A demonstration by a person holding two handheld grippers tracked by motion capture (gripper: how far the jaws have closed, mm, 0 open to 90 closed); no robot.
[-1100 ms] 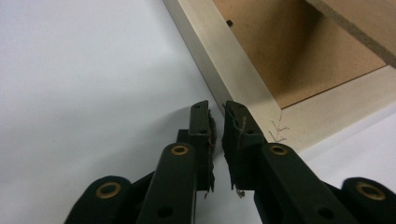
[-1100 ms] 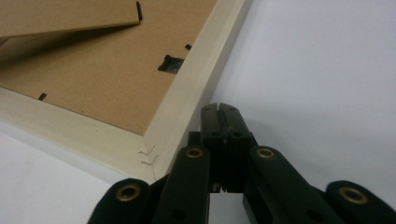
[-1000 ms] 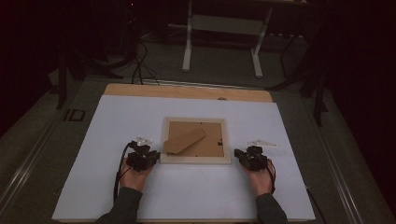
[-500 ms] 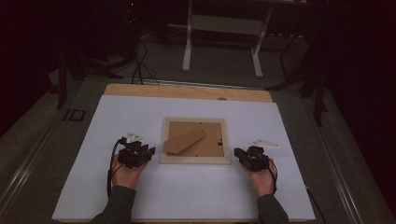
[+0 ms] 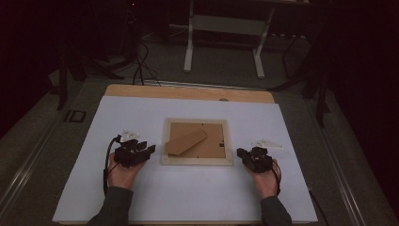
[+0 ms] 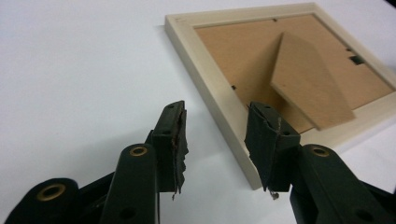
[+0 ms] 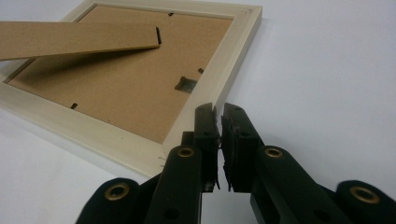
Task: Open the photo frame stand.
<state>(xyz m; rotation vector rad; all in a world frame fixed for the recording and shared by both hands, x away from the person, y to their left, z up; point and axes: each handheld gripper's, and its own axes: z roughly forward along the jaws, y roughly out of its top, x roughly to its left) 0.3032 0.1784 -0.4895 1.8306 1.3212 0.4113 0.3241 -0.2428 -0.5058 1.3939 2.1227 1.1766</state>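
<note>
A pale wooden picture frame (image 5: 196,161) lies face down in the middle of the white table top, brown backing board (image 5: 214,146) upward. Its cardboard stand flap (image 5: 186,142) is folded out across the backing. My left gripper (image 5: 149,149) rests on the table just left of the frame, held by a hand. In the left gripper view its jaws stand open (image 6: 217,109) beside the frame's left rail (image 6: 205,88), gripping nothing. My right gripper (image 5: 241,152) sits just right of the frame. Its jaws are shut (image 7: 219,109) on nothing, close to the frame's near corner (image 7: 163,149).
A white sheet (image 5: 188,197) covers the table, and a bare wooden strip (image 5: 188,92) runs along the far edge. Beyond the table stand a white metal stand (image 5: 223,23) and cables (image 5: 139,66) on the dark floor.
My left gripper has drawn back a little to the left, away from the frame's left edge. The right gripper and the frame have stayed where they were.
</note>
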